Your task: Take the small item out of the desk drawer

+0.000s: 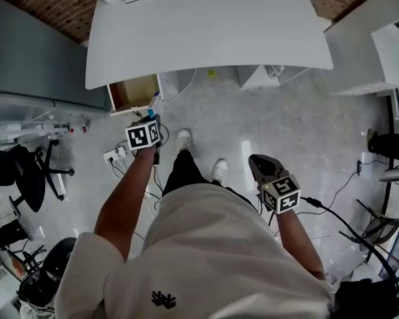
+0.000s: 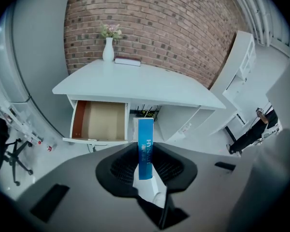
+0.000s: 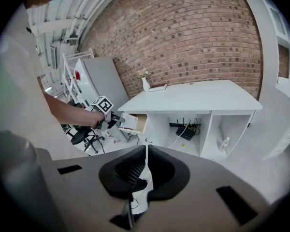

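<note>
Clamping the blue box (image 2: 145, 138) by its near end, our left gripper (image 2: 146, 154) holds it outside the open drawer (image 2: 99, 122); we judge it light, crushable card. Our right gripper (image 3: 146, 151) is closed, empty.
</note>
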{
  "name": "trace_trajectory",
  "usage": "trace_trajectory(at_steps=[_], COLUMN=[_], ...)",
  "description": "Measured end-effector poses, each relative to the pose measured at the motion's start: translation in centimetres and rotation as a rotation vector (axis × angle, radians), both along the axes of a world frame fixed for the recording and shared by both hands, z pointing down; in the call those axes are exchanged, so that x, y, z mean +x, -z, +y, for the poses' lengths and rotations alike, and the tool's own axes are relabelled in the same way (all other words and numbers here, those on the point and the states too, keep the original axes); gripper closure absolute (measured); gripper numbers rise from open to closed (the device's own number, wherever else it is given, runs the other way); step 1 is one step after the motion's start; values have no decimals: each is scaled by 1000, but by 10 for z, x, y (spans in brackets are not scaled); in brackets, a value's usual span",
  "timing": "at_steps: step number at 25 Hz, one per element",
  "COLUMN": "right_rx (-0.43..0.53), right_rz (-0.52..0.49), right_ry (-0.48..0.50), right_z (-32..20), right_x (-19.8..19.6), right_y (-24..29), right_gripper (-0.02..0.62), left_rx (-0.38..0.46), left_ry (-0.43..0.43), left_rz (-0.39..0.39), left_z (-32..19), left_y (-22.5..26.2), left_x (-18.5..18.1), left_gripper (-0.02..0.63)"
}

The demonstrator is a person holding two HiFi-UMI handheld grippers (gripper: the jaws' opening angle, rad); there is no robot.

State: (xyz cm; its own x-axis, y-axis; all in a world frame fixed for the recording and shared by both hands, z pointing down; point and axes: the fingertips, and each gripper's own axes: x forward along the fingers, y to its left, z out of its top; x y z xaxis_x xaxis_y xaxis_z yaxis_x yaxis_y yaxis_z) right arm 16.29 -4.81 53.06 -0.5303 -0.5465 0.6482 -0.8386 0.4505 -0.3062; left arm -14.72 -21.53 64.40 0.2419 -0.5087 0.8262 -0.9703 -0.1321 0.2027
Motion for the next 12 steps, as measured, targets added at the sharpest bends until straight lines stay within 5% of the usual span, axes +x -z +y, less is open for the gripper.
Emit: trace_trajectory(at_steps=[12], right_rx=[77], right_rz=[-57], right_ry=[80], right_z=[60], right_x=[44], right_y=[18], right_gripper=[563], left_rx=[13], left_ry=[-105], left_rz=[43], left_z=[138], left_y=[76], left_x=[78], left_gripper=[506])
